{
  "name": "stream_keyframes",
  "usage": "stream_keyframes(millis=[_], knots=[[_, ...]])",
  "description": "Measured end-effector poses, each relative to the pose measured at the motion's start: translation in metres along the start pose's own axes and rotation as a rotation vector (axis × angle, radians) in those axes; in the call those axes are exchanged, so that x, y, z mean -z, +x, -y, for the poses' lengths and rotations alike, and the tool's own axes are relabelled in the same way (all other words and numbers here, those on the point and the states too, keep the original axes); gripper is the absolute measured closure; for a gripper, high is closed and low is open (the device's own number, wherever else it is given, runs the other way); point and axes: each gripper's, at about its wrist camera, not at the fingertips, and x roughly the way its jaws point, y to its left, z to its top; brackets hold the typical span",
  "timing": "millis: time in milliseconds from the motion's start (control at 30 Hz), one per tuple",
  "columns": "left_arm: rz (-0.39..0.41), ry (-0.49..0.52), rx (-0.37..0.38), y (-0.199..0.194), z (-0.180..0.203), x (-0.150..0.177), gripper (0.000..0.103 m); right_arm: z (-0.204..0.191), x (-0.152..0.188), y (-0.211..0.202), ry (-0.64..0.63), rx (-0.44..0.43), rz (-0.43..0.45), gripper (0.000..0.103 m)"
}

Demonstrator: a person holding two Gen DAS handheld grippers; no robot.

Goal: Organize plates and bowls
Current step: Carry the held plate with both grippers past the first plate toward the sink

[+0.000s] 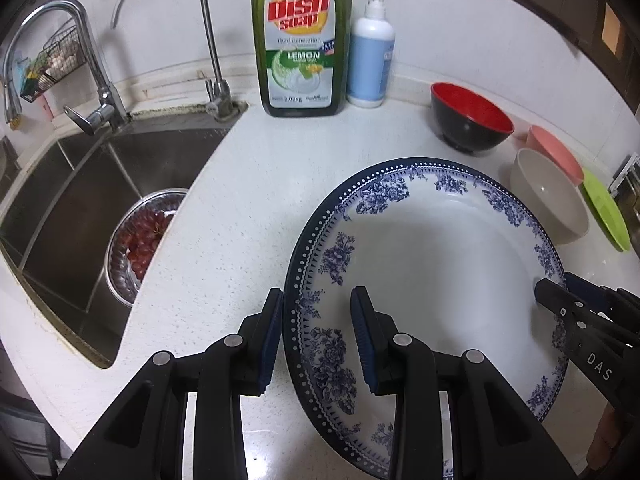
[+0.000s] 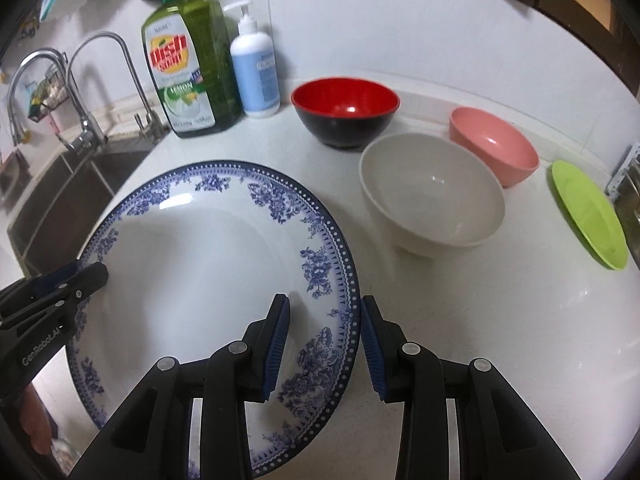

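Both grippers at the blue-patterned plate (image 1: 432, 264)

Left gripper (image 1: 318, 340) and right gripper (image 2: 326, 344) jaws apart, straddling opposite rims, lower frame, on the bench (image 1: 240, 220).

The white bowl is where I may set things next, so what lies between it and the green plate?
Only bare countertop lies between the white bowl and the green plate, in the right wrist view; the pink bowl sits farther back.

Bowls (image 2: 432, 204) right of plate (image 2: 200, 264)

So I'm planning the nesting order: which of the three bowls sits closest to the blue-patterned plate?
The white bowl; the red-and-black bowl and pink bowl sit farther back from the plate.
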Motion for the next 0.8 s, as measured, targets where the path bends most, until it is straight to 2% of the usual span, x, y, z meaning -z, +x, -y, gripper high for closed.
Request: stream_keyframes(millis=[567,800], knots=[[-0.064,0.009,-0.012,0.019,0.003,0.007,0.069,0.000,-0.003,0.025,-0.003,0.015,-0.107,0.066],[-0.069,0.011,-0.029,0.021,0.001,0.010,0.069,-0.001,-0.002,0.030,-0.005,0.006,-0.116,0.066]])
